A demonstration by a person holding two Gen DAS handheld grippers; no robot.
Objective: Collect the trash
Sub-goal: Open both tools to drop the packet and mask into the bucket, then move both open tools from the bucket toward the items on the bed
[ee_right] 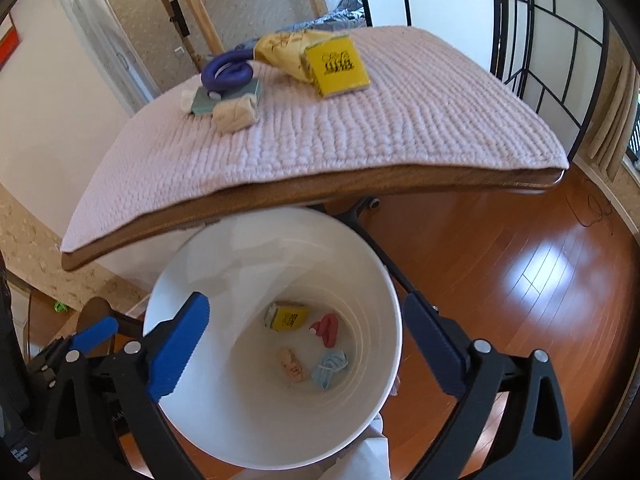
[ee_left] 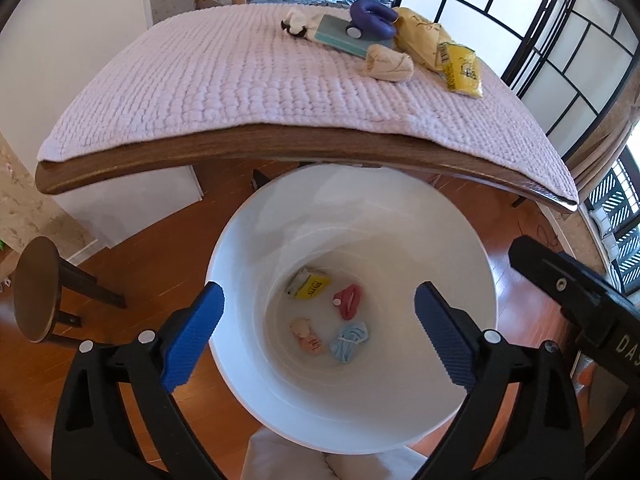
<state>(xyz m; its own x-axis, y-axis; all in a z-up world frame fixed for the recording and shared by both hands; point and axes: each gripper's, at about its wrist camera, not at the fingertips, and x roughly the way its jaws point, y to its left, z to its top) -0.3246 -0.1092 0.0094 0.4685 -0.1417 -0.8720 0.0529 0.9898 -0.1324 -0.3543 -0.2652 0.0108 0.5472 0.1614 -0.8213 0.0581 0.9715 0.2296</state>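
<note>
Polished reddish wood flooring (ee_right: 520, 280) spreads under everything, glossy with window light; nearest the cameras, both grippers hang over a white bucket (ee_left: 476, 248) that stands on that floor just in front of the table edge. Left gripper (ee_left: 318, 334) has its blue pads spread wide, one to each side of the bucket's mouth, nothing between them; right gripper (ee_right: 306, 350) stands just as wide and just as empty, its pads also straddling the rim.

Down in the bucket's bottom lie four pieces of trash: a yellow packet (ee_left: 307, 286) toward the far side; a red rubbery piece (ee_left: 349, 300) beside it; a pale pink crumpled wrapper (ee_left: 307, 336) nearer; a light blue bundle (ee_left: 349, 340) next to that; all four sit apart or barely touching, I cannot tell which.

Beyond the bucket, a wooden table (ee_left: 240, 156) carries a lilac quilted cover (ee_left: 208, 92); on its far part sits a cluster of things: a cream roll of cloth (ee_left: 386, 64); a teal block (ee_left: 340, 34) with a purple curled piece (ee_left: 370, 14) resting on it; a yellow crumpled bag (ee_left: 420, 32); a second yellow packet (ee_left: 464, 68) at the bag's near end; a small white-and-black item (ee_left: 296, 24) at the far left of the cluster.

Off to the left stands a dark round stool (ee_left: 36, 284); behind the table, a black-framed screen (ee_left: 560, 60) with pale panels.
</note>
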